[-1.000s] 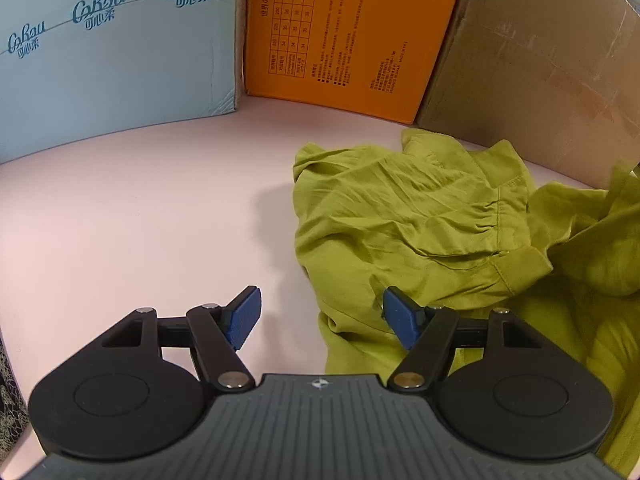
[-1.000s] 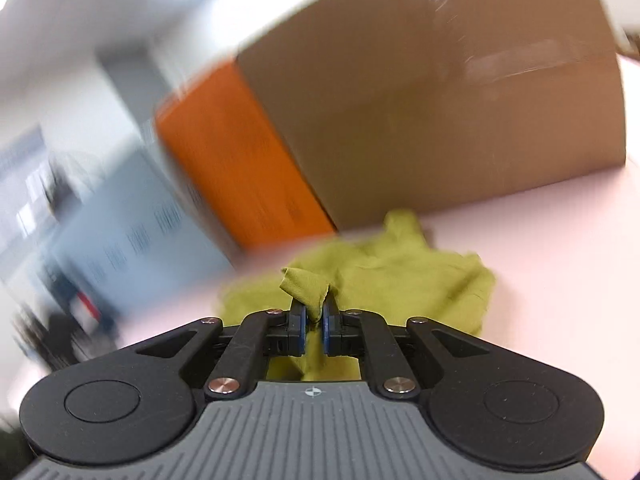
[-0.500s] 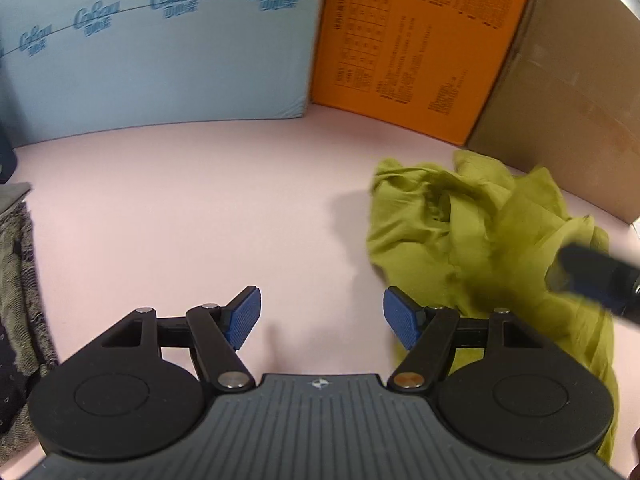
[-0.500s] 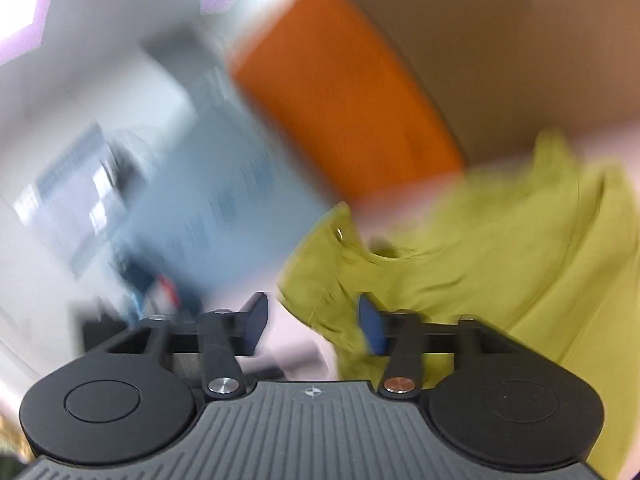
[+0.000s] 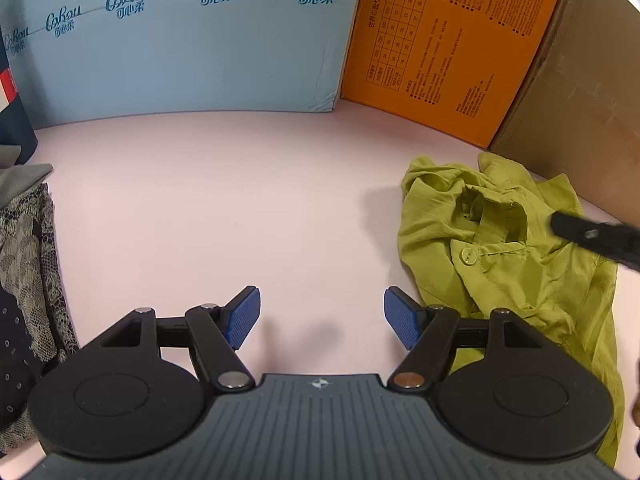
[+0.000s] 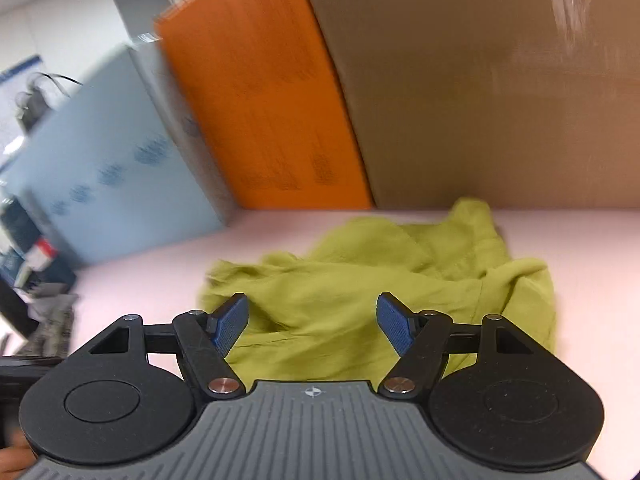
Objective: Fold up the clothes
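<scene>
My left gripper hung over bare pink bench, jaws spread wide, nothing between them. My right gripper had just been opening its jaws; they stood released above the green shirt, cloth showing between the pads but not pinched. Shirt lay crumpled on the bench, right of my left gripper, a button facing up, far edge near the brown carton. Patterned dark clothes sat at the left edge. Behind: orange box and light blue box, standing side by side.
</scene>
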Demonstrator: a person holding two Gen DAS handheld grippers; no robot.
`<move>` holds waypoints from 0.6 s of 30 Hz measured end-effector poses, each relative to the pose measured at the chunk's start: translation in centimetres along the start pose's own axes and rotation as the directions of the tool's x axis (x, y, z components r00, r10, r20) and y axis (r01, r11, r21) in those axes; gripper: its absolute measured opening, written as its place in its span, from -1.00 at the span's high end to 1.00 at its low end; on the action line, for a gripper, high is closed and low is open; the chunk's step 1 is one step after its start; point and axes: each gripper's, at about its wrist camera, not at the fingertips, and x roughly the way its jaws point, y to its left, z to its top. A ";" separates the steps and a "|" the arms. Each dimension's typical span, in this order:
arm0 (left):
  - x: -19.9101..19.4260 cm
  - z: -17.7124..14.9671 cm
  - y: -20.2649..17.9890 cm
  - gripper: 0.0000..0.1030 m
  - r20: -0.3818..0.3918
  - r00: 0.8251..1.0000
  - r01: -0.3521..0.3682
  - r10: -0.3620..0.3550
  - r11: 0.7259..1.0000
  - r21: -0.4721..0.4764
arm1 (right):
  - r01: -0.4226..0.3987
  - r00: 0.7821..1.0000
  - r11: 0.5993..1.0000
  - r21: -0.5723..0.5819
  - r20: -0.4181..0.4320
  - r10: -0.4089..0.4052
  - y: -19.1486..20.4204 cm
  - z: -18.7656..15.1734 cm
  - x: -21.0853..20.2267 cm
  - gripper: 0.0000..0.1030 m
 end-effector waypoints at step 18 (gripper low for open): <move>-5.2 -6.1 2.5 -0.30 -0.115 0.992 0.069 -0.047 0.979 0.191 | -0.071 0.997 0.979 0.190 -0.008 0.073 -5.2 -7.1 -14.2 -0.64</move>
